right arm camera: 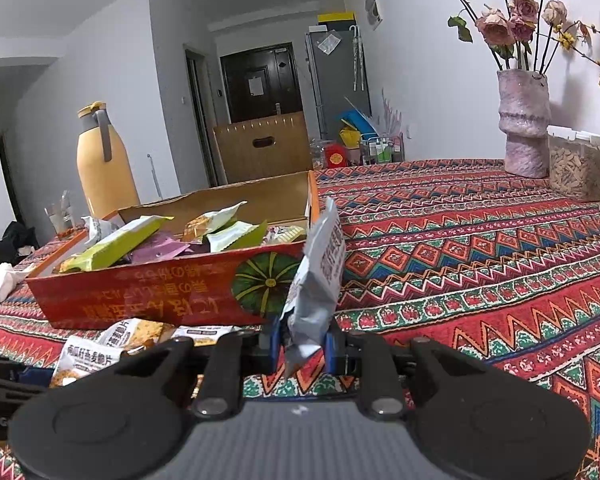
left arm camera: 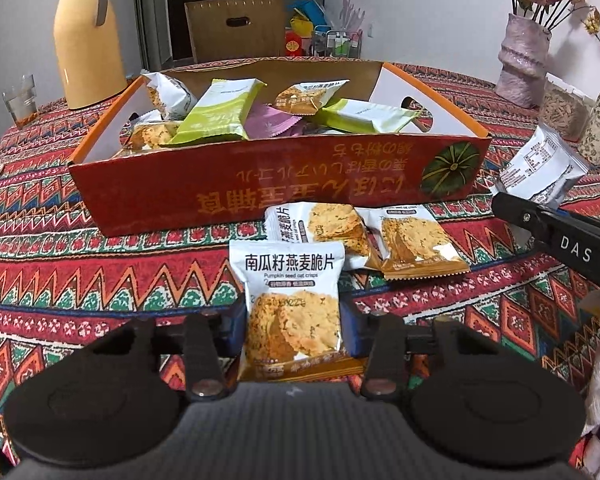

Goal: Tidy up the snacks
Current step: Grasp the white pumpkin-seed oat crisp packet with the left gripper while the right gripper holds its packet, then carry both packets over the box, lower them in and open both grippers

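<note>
Your left gripper [left arm camera: 294, 330] has its pads against both sides of an oat crisp packet [left arm camera: 292, 304] on the tablecloth [left arm camera: 100, 272]; lift it straight up (two like packets lie just behind). Your right gripper [right arm camera: 300, 346] pinches a grey packet [right arm camera: 320, 280] beside the snack box [right arm camera: 148, 292]; carry each over the near wall before letting go.

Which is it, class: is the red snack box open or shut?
Open. The red snack box has no lid over it, and green packets show inside.

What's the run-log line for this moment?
left tool: shut on pumpkin seed oat crisps packet | right tool: shut on grey snack packet | two crisps packets on tablecloth before red snack box
</note>
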Motion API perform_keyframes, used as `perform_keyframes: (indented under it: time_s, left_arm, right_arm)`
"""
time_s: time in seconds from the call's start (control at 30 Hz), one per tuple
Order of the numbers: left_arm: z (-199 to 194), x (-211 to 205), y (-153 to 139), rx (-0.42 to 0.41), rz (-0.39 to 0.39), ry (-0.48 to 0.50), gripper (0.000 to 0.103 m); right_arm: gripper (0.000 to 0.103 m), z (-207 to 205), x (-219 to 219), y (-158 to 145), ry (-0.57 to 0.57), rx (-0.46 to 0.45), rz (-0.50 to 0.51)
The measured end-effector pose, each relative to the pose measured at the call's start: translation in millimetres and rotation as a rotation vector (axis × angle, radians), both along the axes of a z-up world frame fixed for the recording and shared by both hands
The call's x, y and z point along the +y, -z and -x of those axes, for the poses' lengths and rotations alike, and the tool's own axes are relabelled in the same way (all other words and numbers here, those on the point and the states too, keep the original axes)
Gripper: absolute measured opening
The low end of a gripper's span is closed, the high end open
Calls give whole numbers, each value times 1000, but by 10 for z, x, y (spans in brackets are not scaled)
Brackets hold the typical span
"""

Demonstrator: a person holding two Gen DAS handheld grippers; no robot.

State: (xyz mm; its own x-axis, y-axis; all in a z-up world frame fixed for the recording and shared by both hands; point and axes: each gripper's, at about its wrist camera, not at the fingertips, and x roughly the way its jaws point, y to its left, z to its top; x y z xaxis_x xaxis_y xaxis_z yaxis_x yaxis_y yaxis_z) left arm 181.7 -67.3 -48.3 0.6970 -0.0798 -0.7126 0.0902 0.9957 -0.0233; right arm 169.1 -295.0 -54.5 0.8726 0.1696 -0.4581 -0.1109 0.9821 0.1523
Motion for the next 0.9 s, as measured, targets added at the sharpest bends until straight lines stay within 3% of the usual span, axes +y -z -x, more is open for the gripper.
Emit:
perform_keyframes:
  time_s: [0.3, 0.5, 0.9]
  left_arm:
    - [85, 112, -146, -52, 26, 6, 46]
    - [87, 148, -354, -119, 48, 11, 46]
    - [-210, 61, -865, -275, 57, 24, 46]
  right_arm:
    - [20, 60, 45, -36, 14, -30, 31]
    - [20, 101, 129, -228, -6, -75, 43]
    - [20, -180, 371, -547, -41, -153, 84]
